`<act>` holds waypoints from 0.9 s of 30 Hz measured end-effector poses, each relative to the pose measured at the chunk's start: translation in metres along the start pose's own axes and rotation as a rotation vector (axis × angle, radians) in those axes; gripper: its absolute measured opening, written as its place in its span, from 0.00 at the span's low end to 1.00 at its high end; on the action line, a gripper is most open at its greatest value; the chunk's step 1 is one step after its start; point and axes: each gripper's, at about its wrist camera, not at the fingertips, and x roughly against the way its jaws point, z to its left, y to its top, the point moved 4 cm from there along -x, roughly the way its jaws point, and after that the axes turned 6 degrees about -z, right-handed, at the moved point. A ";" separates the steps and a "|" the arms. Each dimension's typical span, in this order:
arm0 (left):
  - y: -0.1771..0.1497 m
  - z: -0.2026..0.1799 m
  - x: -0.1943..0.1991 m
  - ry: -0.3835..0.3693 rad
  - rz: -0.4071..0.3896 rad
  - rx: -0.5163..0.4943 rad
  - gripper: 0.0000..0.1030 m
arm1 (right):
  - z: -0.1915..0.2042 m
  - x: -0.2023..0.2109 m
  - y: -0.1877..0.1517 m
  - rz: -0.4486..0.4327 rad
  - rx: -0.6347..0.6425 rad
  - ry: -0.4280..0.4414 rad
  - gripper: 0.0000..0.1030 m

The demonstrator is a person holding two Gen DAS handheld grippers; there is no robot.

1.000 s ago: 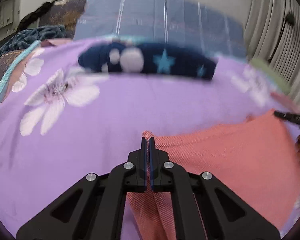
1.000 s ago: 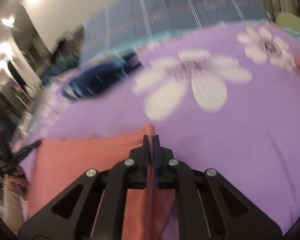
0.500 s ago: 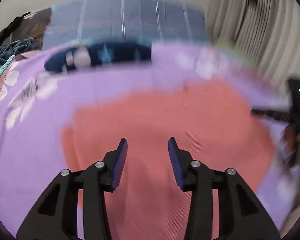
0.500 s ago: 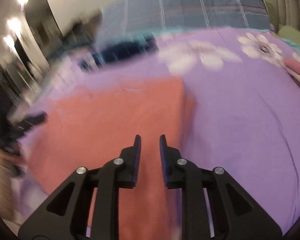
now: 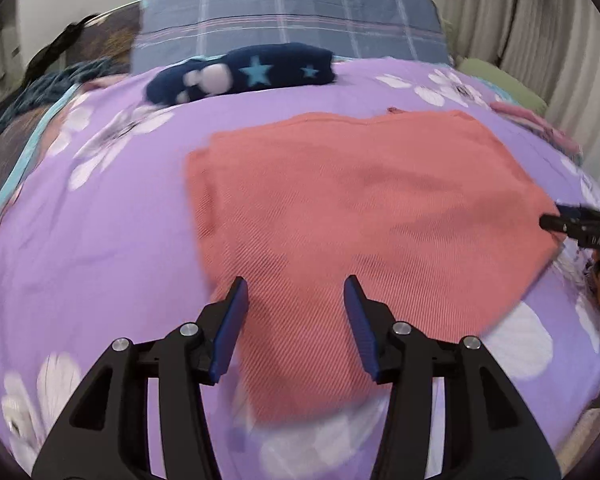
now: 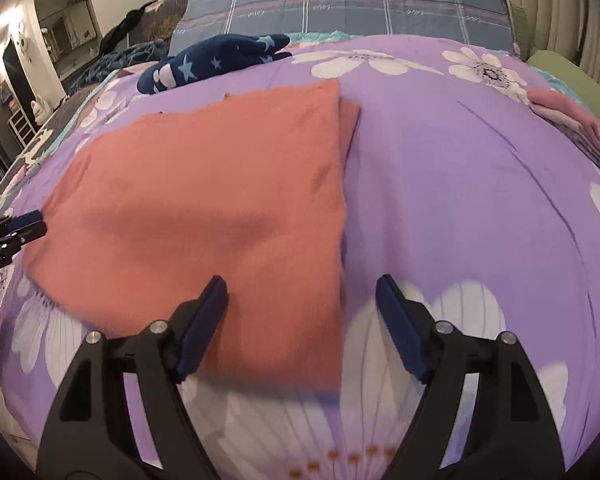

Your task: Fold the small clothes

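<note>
Now your left claw [image 5: 296,296] and right claw [image 6: 300,298] are spread wide, empty; cloth [image 5: 360,216] lies flat ahead, long axis crosswise.

A bed [image 6: 480,200] covered by a purple sheet printed with white flowers is seen. A folded coral garment [image 6: 204,200] is laid flat at its centre. A navy star-patterned garment [image 6: 216,60] lies at eleven o'clock, pink folded clothes [image 6: 568,120] at two o'clock.
</note>
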 end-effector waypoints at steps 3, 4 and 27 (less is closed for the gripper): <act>-0.010 0.016 0.021 0.001 -0.022 0.052 0.49 | -0.008 0.012 -0.008 -0.020 -0.053 0.025 0.68; -0.014 0.022 0.030 0.001 -0.034 0.060 0.45 | -0.011 0.014 -0.009 -0.024 -0.075 0.024 0.64; -0.058 0.023 0.024 -0.031 0.089 -0.007 0.00 | -0.024 0.031 -0.023 -0.035 -0.195 -0.046 0.10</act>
